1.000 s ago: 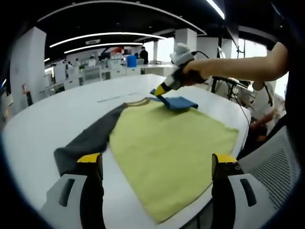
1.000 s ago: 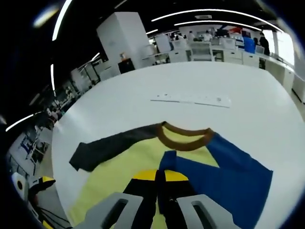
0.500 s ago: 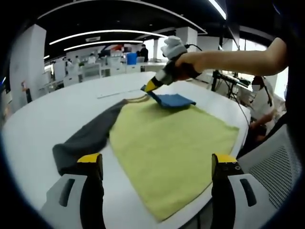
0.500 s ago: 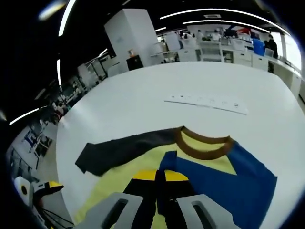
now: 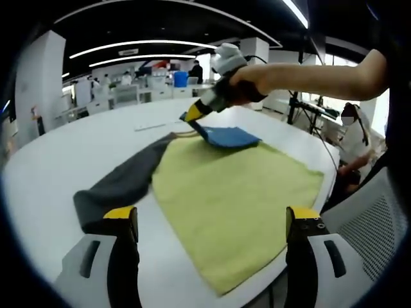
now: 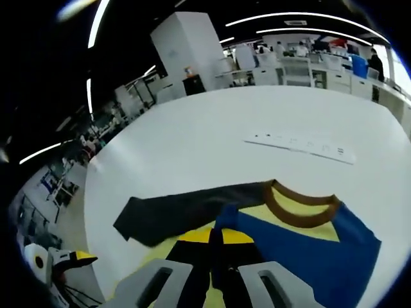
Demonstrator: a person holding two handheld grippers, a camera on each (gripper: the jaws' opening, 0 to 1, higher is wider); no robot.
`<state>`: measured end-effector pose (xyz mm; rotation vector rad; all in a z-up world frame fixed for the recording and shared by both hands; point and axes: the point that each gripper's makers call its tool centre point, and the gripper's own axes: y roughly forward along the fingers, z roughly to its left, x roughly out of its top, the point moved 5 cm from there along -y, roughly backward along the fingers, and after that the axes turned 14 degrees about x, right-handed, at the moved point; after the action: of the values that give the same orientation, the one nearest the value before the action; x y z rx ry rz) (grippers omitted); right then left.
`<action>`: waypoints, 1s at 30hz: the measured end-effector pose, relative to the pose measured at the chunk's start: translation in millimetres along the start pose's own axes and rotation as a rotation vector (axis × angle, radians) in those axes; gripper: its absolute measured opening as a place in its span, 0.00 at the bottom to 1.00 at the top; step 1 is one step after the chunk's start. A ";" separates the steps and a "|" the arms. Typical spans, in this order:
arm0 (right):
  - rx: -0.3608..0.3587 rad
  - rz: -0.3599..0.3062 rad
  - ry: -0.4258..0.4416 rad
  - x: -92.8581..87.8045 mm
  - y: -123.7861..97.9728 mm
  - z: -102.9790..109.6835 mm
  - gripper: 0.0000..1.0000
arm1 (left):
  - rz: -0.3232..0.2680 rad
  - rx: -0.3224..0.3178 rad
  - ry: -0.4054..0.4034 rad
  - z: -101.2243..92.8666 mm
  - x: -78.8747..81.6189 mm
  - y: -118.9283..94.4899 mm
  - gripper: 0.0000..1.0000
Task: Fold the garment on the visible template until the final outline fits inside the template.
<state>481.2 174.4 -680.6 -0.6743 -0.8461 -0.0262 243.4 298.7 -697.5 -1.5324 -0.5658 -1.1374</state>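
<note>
**Blue sleeve gripped above a yellow shirt**

In the left gripper view, the left gripper [image 5: 210,221] has its jaws spread wide and empty, with a hand [image 5: 247,86] at 1 o'clock. The right gripper [image 6: 215,239] is clamped on the blue sleeve [image 6: 308,247]. The shirt [image 5: 234,199], yellow with a grey sleeve [image 5: 122,183] and brown collar [image 6: 300,206], lies flat on a white table [image 6: 212,151] in an open-plan office.
</note>
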 end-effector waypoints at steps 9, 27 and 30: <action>0.050 0.016 -0.030 4.4 14.4 18.1 0.00 | 0.010 0.013 -0.005 4.9 -6.5 -1.2 0.92; 0.078 0.035 -0.001 -14.6 46.9 19.7 0.02 | 0.006 0.019 -0.001 6.3 -8.9 -1.0 0.92; 0.102 0.039 -0.003 -17.1 48.7 25.5 0.04 | 0.003 0.021 -0.003 6.4 -8.6 -1.5 0.93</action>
<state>465.9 223.3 -706.9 -0.5951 -0.8308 0.0530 240.8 307.0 -704.1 -1.5168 -0.5760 -1.1238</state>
